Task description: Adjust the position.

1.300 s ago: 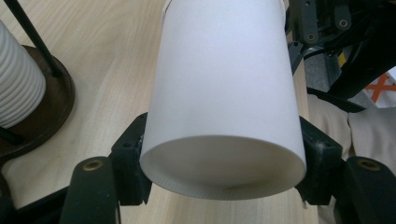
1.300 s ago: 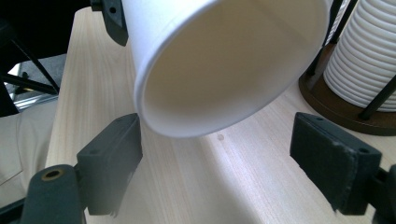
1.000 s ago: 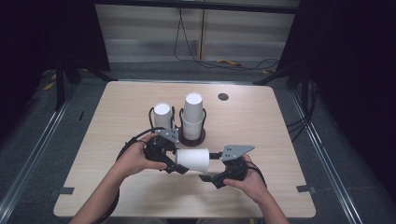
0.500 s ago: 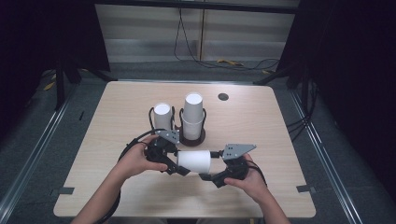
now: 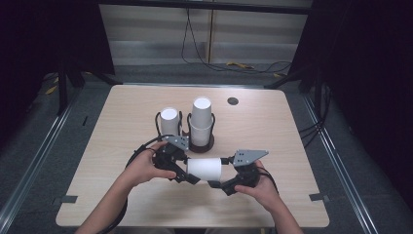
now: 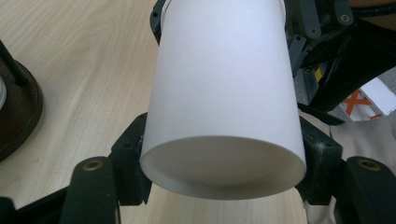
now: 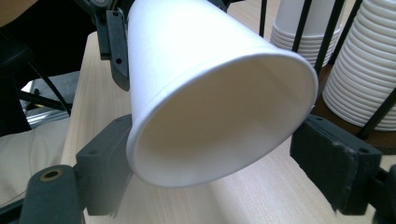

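A white paper cup (image 5: 204,168) lies on its side above the table's front middle, held between both grippers. My left gripper (image 5: 187,173) is shut on its base end; in the left gripper view the pads press both sides of the cup (image 6: 224,93). My right gripper (image 5: 221,178) stands around the cup's open mouth. In the right gripper view the cup (image 7: 210,70) leans against the left pad (image 7: 105,163), and the right pad (image 7: 331,158) stands slightly off the rim. Behind, two stacks of white cups (image 5: 170,119) (image 5: 201,117) stand in black wire holders.
The wooden table (image 5: 292,136) has a small dark round disc (image 5: 233,101) near its back edge. The taller stack's dark round base (image 6: 14,116) sits close to the left gripper. Both stacks (image 7: 364,70) (image 7: 299,23) rise just beyond the right gripper. Cables lie on the floor behind the table.
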Motion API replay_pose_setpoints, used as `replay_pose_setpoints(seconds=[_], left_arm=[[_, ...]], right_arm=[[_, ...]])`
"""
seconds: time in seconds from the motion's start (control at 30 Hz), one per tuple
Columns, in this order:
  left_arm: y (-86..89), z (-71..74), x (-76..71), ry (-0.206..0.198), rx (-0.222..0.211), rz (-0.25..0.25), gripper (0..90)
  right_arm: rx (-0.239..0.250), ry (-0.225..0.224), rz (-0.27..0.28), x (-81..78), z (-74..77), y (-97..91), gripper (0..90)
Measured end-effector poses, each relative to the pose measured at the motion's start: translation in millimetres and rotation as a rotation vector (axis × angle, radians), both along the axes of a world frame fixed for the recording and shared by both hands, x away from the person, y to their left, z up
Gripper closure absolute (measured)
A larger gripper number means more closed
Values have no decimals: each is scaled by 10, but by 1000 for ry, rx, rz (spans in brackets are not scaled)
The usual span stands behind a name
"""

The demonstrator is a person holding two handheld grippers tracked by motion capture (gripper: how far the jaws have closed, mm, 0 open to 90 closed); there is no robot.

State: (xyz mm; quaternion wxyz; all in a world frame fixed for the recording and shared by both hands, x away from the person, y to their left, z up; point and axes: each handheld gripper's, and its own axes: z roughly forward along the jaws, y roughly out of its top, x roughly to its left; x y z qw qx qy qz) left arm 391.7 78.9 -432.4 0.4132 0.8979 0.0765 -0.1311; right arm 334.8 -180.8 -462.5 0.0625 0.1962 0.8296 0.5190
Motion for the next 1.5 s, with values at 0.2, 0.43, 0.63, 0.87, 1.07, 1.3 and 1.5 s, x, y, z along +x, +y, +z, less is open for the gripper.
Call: replay_pose_setpoints(seconds=[0.2,0.43,0.63,0.87,1.07,1.3,1.5], left_arm=[[3,-7,1,15,-9,-6,337],[5,-16,11,16,-18,-7,338],[13,-34,18,25,-26,-12,336],[13,-48,26,24,-31,-21,334],[19,-50,37,23,-12,-31,331],[15,-73,28,26,-21,-34,334],[16,-55,29,26,-47,-55,336]], right_arm=[[1,-8,13,0,10,12,165],[-5,-11,18,1,24,9,175],[-9,-9,21,0,32,-2,180],[-12,-12,24,-6,43,-14,185],[-12,-19,28,-8,51,-16,188],[-5,-20,33,-13,52,-18,184],[28,-23,34,-12,51,-20,158]])
